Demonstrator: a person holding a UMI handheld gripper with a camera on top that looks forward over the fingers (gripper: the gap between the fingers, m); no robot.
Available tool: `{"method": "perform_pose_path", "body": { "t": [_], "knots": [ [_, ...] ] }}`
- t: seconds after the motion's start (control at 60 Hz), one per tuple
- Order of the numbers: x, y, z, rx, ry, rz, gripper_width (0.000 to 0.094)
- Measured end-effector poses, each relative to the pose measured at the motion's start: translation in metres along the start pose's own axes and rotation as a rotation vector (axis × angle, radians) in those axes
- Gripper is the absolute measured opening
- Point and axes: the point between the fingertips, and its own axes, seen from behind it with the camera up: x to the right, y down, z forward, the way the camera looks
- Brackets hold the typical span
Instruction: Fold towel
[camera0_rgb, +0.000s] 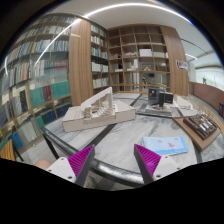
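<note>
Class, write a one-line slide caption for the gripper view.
Open gripper raised over a table holding an architectural model; bookshelves behind, no towel visible.

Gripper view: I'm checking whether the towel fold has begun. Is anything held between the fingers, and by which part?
Nothing is held. The gripper is open, its magenta-padded fingers apart over the pale marble-patterned table; no towel shows.

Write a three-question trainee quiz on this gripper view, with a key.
1. True or false: the gripper holds a towel.
2. What lines the wall beyond the white architectural model? A) bookshelves B) windows C) lockers
3. Fill in: the gripper's fingers stand ____ with nothing between them.

Key: 1 false, no towel shows in this view. 2 A, the bookshelves. 3 open, above the pale table.
</note>
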Motion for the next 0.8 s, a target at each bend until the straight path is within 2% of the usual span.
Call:
{"method": "perform_pose_path", "body": {
  "t": [0.133,0.3,0.55,0.65,0.8],
  "knots": [
    [0.016,0.01,0.024,-0.033,0.017,0.004,0.0817],
    [0.052,0.015,0.089,-0.068,0.045,-0.051,0.0797],
    [0.111,0.043,0.165,-0.186,0.109,-0.043,0.0784],
    [0.125,0.059,0.184,-0.237,0.124,-0.028,0.0745],
    [0.151,0.067,0.195,-0.268,0.178,-0.099,0.0679]
  ]
}}
